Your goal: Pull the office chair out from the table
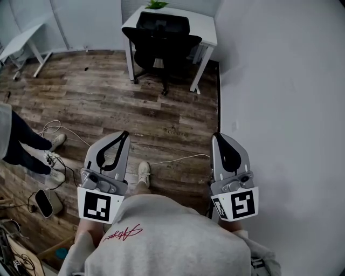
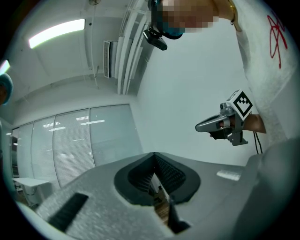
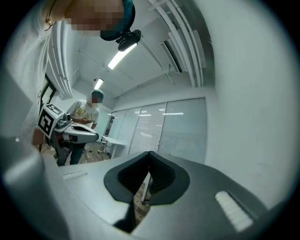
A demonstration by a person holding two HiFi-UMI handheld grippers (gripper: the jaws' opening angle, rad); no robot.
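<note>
Wood-plank floor [image 1: 108, 102], grey-brown, under everything. Well off to the left of the left grey two-jaw claw [image 1: 125, 133]: dark-trousered legs of a bystander [image 1: 19, 141], with a thin white cable [image 1: 178, 158] trailing over the boards from that side and passing between the two claws. That left claw held level in front of a grey sweatshirt [image 1: 161, 237], black pads pressed together to a closed point, nothing caught between them. Far ahead of it and a little to its right, well apart from both claws: black mesh-backed office chair [image 1: 161, 40], drawn up to a white rectangular table [image 1: 207, 29], backrest turned toward the claws, wheeled base on the floor between the table's white legs. Small green plant [image 1: 156, 4] at the table's far edge. Right grey two-jaw claw [image 1: 216, 136] level and alongside the left, likewise shut tight and holding nothing, chair far ahead and to its left. Plain white wall [image 1: 280, 81] close on the right claw's right side.
</note>
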